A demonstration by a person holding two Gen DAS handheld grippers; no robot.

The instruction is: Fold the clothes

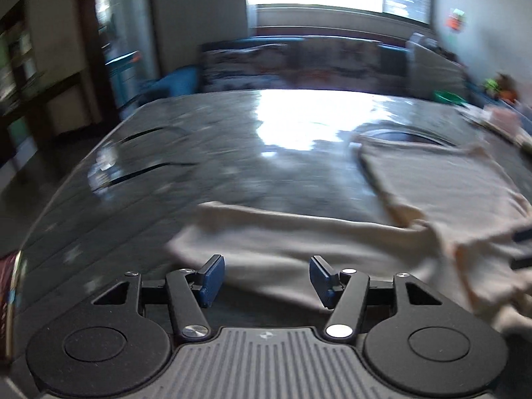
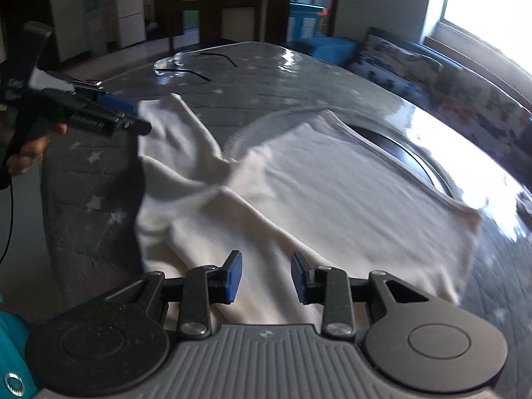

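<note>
Cloth (image 2: 299, 193), cream-white and half folded, lies across the near part of the shiny counter (image 2: 266, 63), with one flap turned over toward the near left corner. Left tool (image 1: 266, 277) has its blue pads apart and nothing between them; it hangs over the near edge of the cloth. Right tool (image 2: 266, 277) also has its pads apart and empty, just above the cloth. I think the slippery counter is the danger: a pull on one edge may drag the whole cloth and undo the fold, or a low grip may pinch two layers.
</note>
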